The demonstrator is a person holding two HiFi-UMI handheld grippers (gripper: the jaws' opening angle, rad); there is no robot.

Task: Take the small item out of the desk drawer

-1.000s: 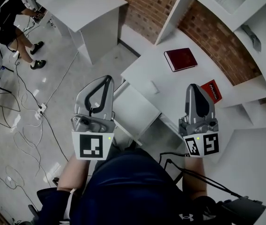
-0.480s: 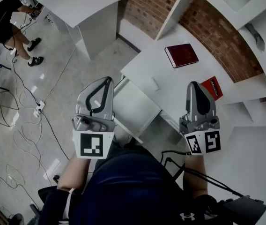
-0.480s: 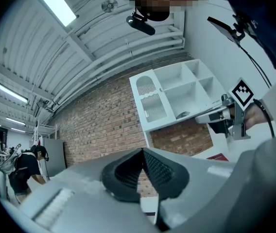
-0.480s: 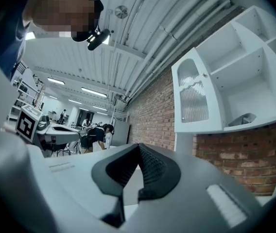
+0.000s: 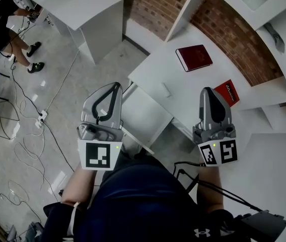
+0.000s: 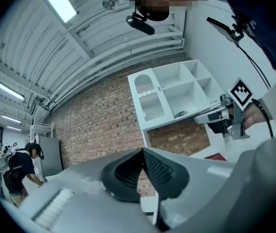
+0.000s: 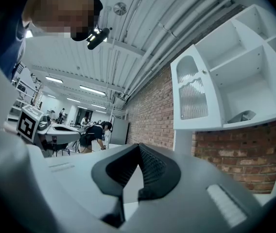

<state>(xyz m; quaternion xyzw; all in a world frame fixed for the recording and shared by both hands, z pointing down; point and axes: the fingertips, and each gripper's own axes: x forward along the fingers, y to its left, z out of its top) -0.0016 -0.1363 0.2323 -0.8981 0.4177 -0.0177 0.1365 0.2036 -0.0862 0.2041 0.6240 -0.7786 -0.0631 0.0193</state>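
The white desk (image 5: pixel 155 74) stands ahead of me, with its white drawer unit (image 5: pixel 144 116) under the near left edge. The drawer looks shut and no small item inside shows. My left gripper (image 5: pixel 115 85) hangs in front of the drawer unit, held level, its jaws shut with nothing between them. In the left gripper view its pads (image 6: pixel 142 150) meet at the tip. My right gripper (image 5: pixel 207 92) is over the desk's near right part, also shut and empty. Its pads (image 7: pixel 138 145) touch in the right gripper view.
A dark red book (image 5: pixel 194 57) lies on the desk's far side, and a brighter red book (image 5: pixel 228 93) lies by the right gripper. A small white piece (image 5: pixel 166 91) rests mid-desk. White shelving (image 5: pixel 284 49) rises at right. Another white table (image 5: pixel 82 1), a person (image 5: pixel 2 14) and floor cables (image 5: pixel 37 130) are left.
The head view has shifted slightly, so the desk and floor sit a little differently. Both grippers stay shut and keep nearly the same places.
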